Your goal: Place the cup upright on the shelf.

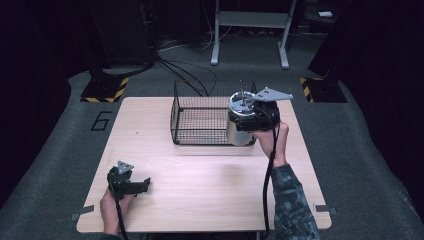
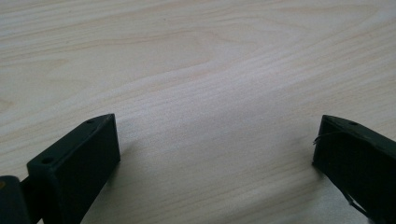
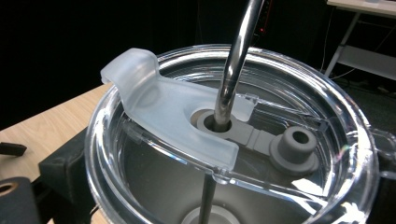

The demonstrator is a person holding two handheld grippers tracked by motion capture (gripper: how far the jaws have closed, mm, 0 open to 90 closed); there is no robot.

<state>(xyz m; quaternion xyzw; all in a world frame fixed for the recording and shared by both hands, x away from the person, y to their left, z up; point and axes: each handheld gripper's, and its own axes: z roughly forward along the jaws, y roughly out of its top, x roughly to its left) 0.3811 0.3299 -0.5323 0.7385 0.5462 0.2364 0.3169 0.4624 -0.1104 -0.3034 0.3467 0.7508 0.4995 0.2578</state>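
Left claw (image 1: 145, 183) rests wide open, empty, well short of basket (image 1: 200, 117); right claw (image 1: 250, 122) grips tumbler (image 1: 239, 131) at basket's corner, seemingly mid-transfer.

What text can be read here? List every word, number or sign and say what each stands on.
"6" – a dark numeral on the grey floor, left of the table.
Yellow-and-black hazard stripes, with no words, on the two stand bases on the floor.
Nothing readable on the tumbler, its lid, the basket or either gripper.
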